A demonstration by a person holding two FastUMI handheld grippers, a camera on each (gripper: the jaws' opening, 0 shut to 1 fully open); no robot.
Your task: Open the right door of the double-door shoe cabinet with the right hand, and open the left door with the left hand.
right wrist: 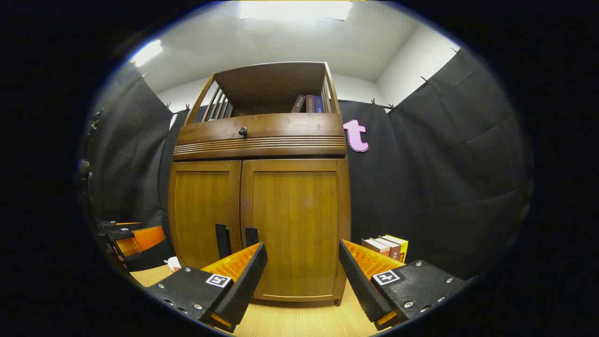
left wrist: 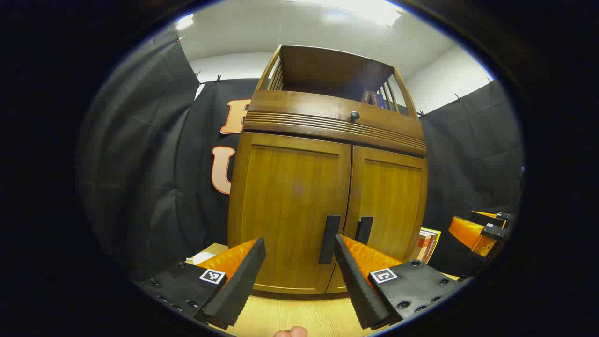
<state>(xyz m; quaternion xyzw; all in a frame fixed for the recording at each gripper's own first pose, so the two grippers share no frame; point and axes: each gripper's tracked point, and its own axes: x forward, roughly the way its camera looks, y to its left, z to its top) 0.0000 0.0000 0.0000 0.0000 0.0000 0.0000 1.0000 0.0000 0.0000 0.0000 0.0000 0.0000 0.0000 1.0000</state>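
Note:
A brown wooden double-door shoe cabinet stands on a light wood surface, both doors shut. In the left gripper view the left door carries a dark vertical handle and the right door carries another handle. My left gripper is open in front of the left door, its right finger just beside the left handle. In the right gripper view my right gripper is open before the right door, whose handle sits just above its left finger. The left door's handle is beside it.
A drawer with a round dark knob tops the doors, with books on the open shelf above. More books stand right of the cabinet. The other gripper appears at the side of each view.

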